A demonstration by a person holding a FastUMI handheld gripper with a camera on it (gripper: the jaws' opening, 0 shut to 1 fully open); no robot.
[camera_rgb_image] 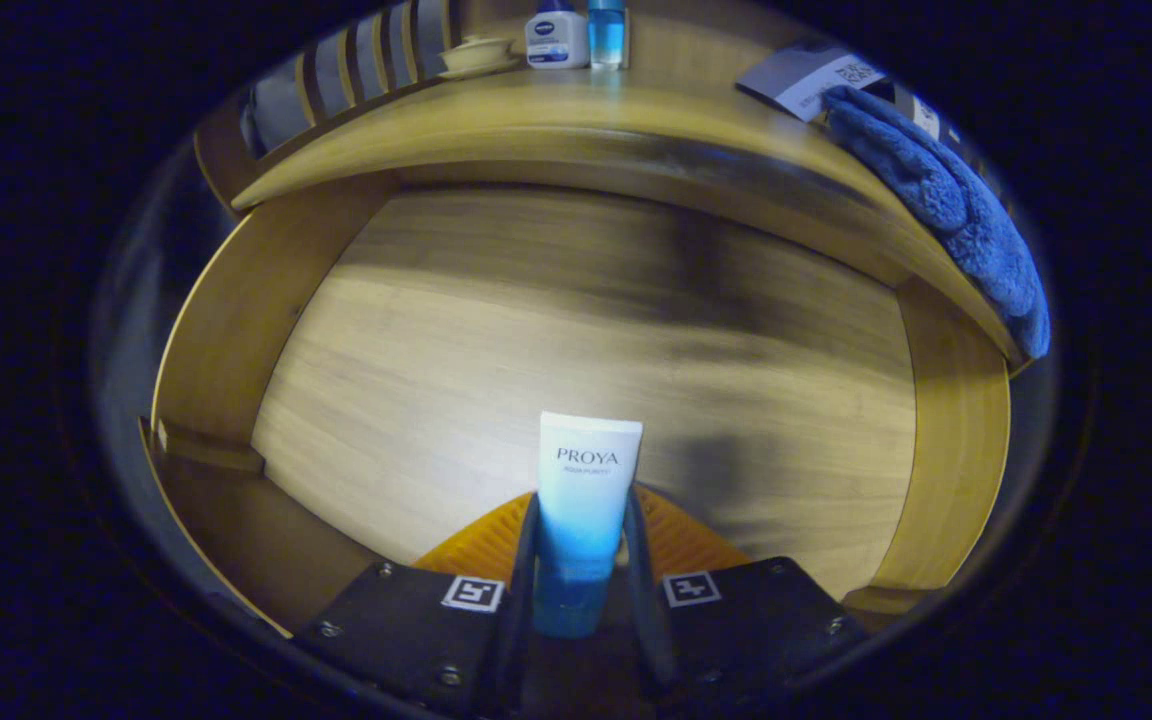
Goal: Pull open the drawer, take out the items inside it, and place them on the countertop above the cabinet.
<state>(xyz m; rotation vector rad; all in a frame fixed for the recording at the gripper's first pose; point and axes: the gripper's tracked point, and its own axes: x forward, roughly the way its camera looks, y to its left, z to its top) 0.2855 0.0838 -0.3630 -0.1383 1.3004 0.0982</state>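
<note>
gripper: nearly closed, both fingers clamped on tube
tube: upright btwn fingers, over open drawer
surface: beyond drawer

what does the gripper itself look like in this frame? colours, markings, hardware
The gripper has two black block-shaped bodies, each fixed with small silver screws and each carrying a square black-and-white fiducial marker on top. Thin dark fingers run forward from the blocks. Beside them sit orange ribbed wedge-shaped parts, one on each side. No cables or sleeve can be seen.
</note>
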